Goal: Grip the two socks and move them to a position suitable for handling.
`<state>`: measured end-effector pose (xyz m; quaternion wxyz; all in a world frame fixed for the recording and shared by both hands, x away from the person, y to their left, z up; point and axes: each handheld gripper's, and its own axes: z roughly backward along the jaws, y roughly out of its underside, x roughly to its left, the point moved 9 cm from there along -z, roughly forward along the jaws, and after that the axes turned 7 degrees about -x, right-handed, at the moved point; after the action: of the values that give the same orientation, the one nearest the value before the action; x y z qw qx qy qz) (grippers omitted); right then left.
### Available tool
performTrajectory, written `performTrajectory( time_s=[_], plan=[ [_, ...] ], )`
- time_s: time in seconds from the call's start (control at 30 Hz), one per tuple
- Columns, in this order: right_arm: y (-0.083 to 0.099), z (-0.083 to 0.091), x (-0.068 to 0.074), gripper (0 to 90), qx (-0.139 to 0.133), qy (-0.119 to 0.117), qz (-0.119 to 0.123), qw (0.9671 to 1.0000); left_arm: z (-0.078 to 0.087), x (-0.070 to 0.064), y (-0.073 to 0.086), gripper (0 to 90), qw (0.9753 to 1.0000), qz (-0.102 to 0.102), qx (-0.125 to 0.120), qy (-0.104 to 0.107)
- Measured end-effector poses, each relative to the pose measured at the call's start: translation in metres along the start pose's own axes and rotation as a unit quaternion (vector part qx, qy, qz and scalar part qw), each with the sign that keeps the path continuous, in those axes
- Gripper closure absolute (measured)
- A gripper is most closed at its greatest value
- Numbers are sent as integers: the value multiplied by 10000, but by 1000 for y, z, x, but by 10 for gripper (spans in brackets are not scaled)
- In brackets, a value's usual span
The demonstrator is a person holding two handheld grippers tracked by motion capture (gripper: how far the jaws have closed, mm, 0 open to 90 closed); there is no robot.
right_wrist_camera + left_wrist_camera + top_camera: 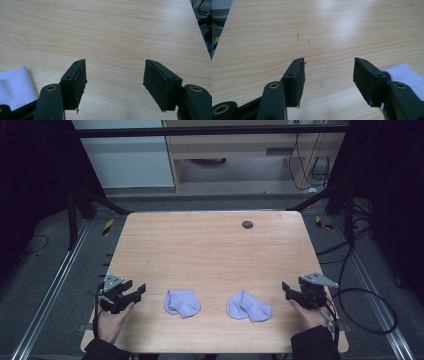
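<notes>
My left gripper (134, 293) and right gripper (289, 291) rest at the tabletop's (210, 245) near corners, jaws spread wide and empty. Between them lie 2 soft lavender socks, left sock (182, 302) and right sock (248, 306), apart, each crumpled flat, long axes running roughly sideways.

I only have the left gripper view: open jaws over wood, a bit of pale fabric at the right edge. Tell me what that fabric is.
Observer: A lavender sock, the left sock, lying flat on the table just inward of the left gripper.
Operator: Report any others.
Observer: A second one, the right sock, lies beside it, apart from it.
Operator: Give me the other gripper.
Observer: The right gripper is held near the table's right edge, jaws open, holding nothing, pointing inward toward the right sock.
</notes>
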<state>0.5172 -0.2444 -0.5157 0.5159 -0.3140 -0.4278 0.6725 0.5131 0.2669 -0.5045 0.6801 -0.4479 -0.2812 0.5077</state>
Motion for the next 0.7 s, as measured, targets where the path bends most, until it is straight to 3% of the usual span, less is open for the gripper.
performTrajectory(
  time_s=[0.13, 0.33, 0.4, 0.5, 0.7],
  plan=[
    [-3, 5, 7, 405, 14, -36, -63, 10000, 4, -14, -5, 426, 9998, -83, -129, 117],
    [-7, 7, 30, 466, 170, -357, 234, 9989, 4, -34, -9, 431, 9992, -200, -117, 313],
    [-8, 10, 35, 470, 200, -435, 302, 9984, 3, -39, -12, 431, 9991, -240, -118, 323],
    [-12, 14, 42, 469, 198, -590, 216, 9978, 2, -46, -15, 426, 9989, -262, -119, 365],
    [-20, 16, 48, 429, 148, -610, 235, 9978, -4, -61, -20, 418, 9982, -345, -102, 472]
  ],
)
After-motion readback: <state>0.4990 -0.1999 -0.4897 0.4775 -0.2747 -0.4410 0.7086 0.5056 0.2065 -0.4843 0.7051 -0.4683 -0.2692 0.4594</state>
